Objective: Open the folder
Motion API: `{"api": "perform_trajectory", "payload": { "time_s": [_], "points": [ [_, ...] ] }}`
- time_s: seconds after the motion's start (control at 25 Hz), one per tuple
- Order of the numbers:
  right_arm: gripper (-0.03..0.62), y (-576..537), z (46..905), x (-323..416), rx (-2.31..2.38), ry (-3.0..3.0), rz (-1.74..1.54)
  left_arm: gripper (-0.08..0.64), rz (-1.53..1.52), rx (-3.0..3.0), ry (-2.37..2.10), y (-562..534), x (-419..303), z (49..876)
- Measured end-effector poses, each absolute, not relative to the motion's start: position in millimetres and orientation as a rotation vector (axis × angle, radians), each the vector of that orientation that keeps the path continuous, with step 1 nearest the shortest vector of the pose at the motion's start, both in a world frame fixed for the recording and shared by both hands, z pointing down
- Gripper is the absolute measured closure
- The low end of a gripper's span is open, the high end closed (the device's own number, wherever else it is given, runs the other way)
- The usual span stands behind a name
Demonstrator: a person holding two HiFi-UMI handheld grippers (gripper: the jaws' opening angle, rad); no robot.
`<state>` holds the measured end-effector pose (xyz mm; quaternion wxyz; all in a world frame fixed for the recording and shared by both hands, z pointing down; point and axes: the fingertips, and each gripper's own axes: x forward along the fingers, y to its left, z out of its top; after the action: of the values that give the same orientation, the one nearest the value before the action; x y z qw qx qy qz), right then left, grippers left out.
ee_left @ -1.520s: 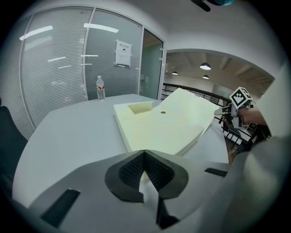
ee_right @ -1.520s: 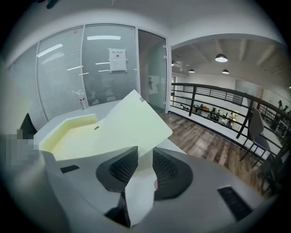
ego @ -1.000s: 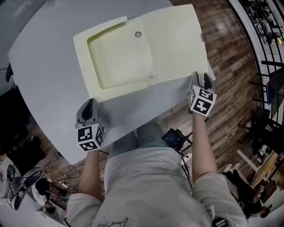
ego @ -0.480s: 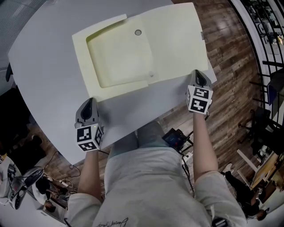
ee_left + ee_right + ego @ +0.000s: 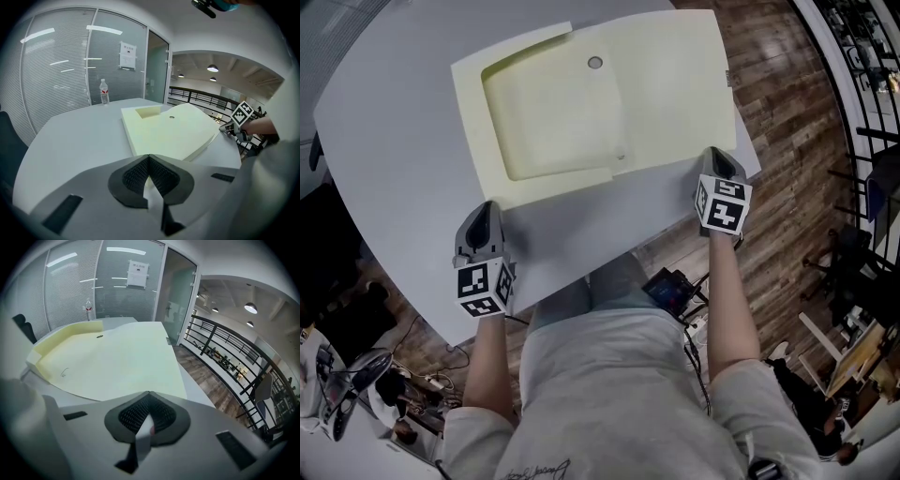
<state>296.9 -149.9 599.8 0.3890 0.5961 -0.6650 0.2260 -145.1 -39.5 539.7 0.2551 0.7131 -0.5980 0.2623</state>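
A pale yellow folder (image 5: 581, 103) lies flat on the grey table (image 5: 394, 159), its cover spread to the right and a round stud (image 5: 594, 63) on the inner pocket. My right gripper (image 5: 717, 155) is at the cover's front right edge, jaws together on that edge. In the right gripper view the folder (image 5: 117, 362) runs right up to and under the closed tips of the right gripper (image 5: 149, 393). My left gripper (image 5: 485, 208) rests just short of the folder's front left corner, shut with nothing in it. The left gripper view shows the folder (image 5: 173, 131) beyond the left gripper (image 5: 149, 156).
The table's rounded front edge runs close under both hands, with wooden floor (image 5: 787, 122) to the right and a black railing (image 5: 862, 84) beyond. A water bottle (image 5: 104, 92) stands at the far side of the table by the glass wall.
My right gripper's jaws stood apart at the folder's front right corner; they have come together there and the gripper has dipped slightly. The left gripper has stayed put.
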Motion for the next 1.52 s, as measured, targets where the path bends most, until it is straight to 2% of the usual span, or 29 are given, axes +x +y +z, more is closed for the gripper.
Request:
{"api": "perform_trajectory", "payload": {
  "time_s": [0.84,1.12,1.52],
  "points": [
    [0.571,-155.3,603.6,309.1,1.534,-1.680,0.638,0.551,0.618,1.908,-1.560,-52.0,-137.9,546.2],
    [0.571,-161.5,567.8,305.9,1.625,-1.745,0.630,0.551,0.632,1.945,-1.514,-62.9,-138.1,550.3],
    [0.571,-164.6,513.1,287.6,1.652,-1.882,0.550,0.551,0.526,2.041,-1.527,-77.2,-125.5,507.2]
  ]
}}
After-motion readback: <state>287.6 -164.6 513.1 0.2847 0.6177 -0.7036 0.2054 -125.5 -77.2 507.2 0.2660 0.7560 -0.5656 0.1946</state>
